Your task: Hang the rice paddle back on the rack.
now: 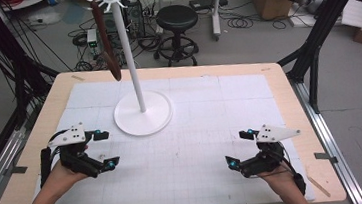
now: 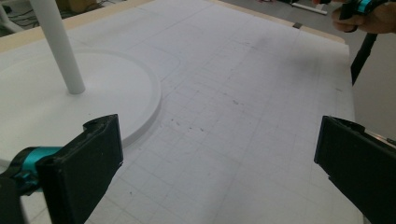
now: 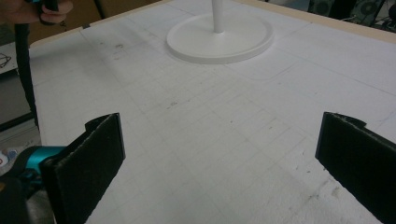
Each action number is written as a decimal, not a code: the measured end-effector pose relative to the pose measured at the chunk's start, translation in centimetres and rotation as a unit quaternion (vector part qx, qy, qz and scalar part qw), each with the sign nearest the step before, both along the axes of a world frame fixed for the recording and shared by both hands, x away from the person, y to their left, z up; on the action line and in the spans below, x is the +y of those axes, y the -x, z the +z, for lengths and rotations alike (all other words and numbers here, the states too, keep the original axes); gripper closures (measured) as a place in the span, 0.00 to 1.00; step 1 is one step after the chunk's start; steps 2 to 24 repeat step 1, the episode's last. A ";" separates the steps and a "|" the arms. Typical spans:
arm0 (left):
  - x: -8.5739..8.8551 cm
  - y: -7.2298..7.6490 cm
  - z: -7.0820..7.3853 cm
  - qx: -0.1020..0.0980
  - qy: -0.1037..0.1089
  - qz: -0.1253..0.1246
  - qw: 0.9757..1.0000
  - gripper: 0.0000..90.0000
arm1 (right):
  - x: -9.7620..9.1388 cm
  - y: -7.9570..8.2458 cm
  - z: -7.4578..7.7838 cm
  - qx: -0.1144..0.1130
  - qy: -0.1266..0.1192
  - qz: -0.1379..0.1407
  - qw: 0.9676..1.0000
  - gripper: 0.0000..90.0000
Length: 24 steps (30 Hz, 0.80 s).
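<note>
Both grippers, left [image 1: 104, 148] and right [image 1: 238, 149], are held empty, jaws apart, near the bench [image 1: 277, 80] edge; the far-left stand [image 1: 143, 116] and its hung brown strap [image 1: 105, 41] must be reached next.

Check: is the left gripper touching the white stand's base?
Apart. The high view shows bare mat between the left gripper and the stand's base; its jaws stand open.

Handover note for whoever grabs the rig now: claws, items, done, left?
Left claw: open, empty, above the mat left of the stand's base.
Right claw: open, empty, above the mat at the near right.
Stand: upright on its round base at the mat's far middle.
Brown strap: hangs from a hook at the stand's top, on its left side.
Done: strap looks hung, both claws clear of it.
Left: nothing plainly pending; check that the strap sits securely.
</note>
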<state>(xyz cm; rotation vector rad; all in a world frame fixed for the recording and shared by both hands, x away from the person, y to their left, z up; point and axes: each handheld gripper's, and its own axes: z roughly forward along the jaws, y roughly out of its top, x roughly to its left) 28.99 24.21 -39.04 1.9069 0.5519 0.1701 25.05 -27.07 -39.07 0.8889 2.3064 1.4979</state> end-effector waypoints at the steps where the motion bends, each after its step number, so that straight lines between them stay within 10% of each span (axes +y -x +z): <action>1: 0.0 0.0 0.0 0.001 -0.002 0.001 1.000 0.02 | 0.0 0.0 0.0 0.001 0.001 0.000 1.000 0.00; 24: 0.0 0.0 0.0 0.001 -0.002 0.001 1.000 0.02 | 0.0 0.0 0.0 0.001 0.001 0.000 1.000 0.00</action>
